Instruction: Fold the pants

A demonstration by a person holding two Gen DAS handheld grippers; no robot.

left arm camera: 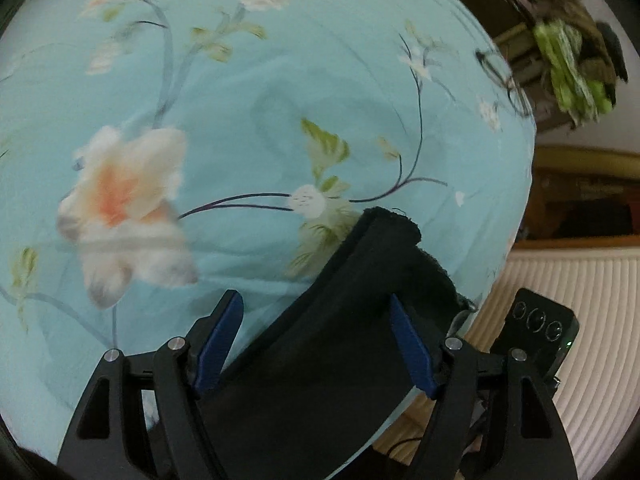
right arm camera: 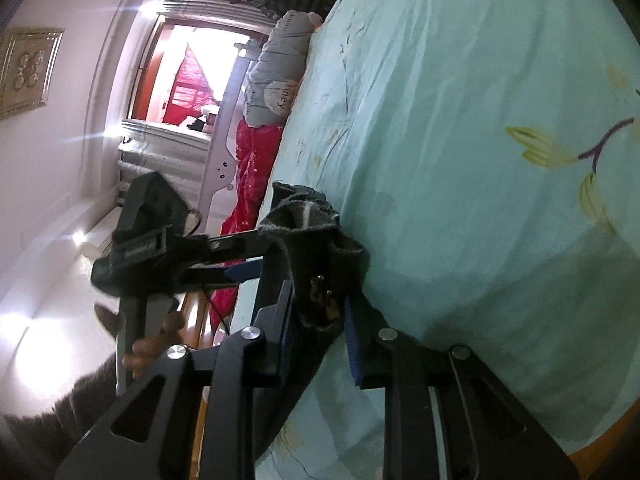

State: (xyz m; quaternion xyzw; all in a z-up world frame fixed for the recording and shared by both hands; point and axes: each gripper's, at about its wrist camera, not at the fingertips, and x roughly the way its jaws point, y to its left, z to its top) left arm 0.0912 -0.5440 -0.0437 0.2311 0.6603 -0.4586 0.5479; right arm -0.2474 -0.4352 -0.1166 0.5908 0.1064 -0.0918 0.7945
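Left gripper (left arm camera: 316,344): jaws spread wide over the pants (left arm camera: 320,360), not pinching; placed to take a second hold.
Right gripper (right arm camera: 318,330): jaws pinching the pants' bunched edge, anchoring it for folding.
Pants: at the bed (left arm camera: 280,100) edge.
Room: bedroom, bright window (right arm camera: 192,76).

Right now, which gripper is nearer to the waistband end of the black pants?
Right. The right gripper is clamped on the bunched waistband end of the black pants. The left gripper stands open around another part of the pants, its pads not pressing the cloth.
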